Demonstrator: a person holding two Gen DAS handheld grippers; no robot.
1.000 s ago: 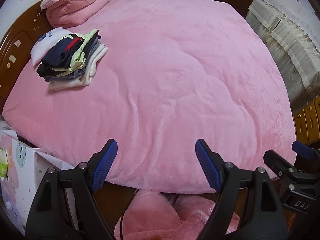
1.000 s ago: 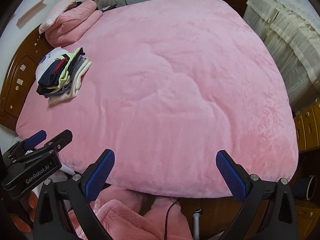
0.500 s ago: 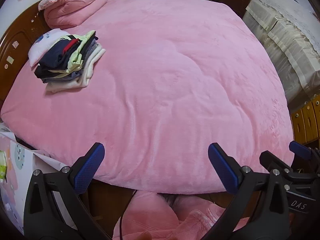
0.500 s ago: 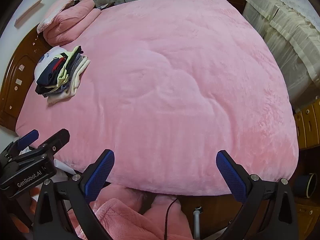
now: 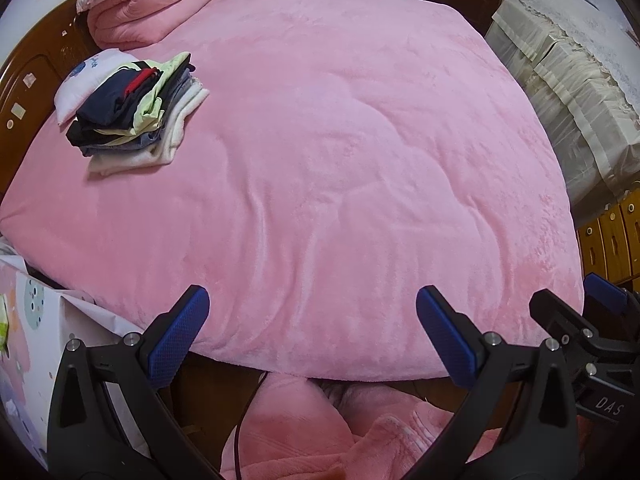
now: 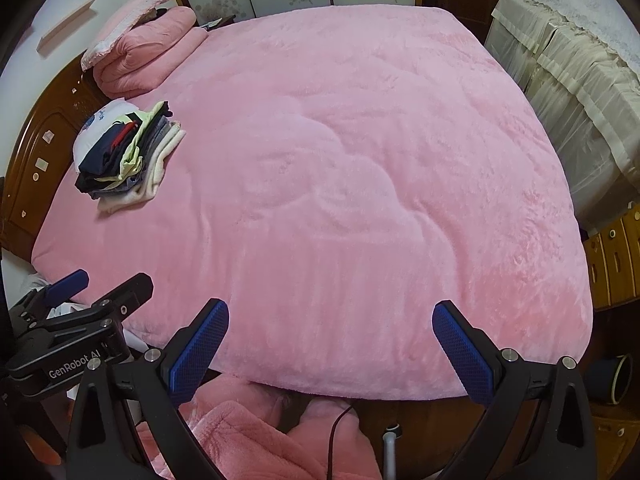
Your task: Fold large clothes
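Note:
A wide pink fleece blanket [image 5: 340, 160] [image 6: 340, 168] lies spread flat over the bed. A stack of folded clothes [image 5: 132, 120] [image 6: 128, 160], dark, pale green and white, rests on it at the far left near a white pillow. My left gripper [image 5: 310, 312] hovers open over the blanket's near edge with nothing between its blue pads. My right gripper [image 6: 330, 320] is open the same way beside it, over the same edge. Pink fleece fabric [image 5: 300, 420] [image 6: 240, 428] bunches below the bed edge under both grippers; I cannot tell what it is.
A rolled pink quilt [image 5: 144, 8] and a pillow lie at the head of the bed by the wooden headboard [image 5: 24, 80]. Cloth-covered furniture [image 5: 568, 80] and wooden drawers [image 5: 612, 240] line the right side. A patterned sheet [image 5: 24, 340] hangs at the left, and a dark cable [image 5: 248, 420] runs below.
The left gripper's jaws spread wider apart during the first half second, then stayed wide. The right gripper stayed open, and both views barely shifted.

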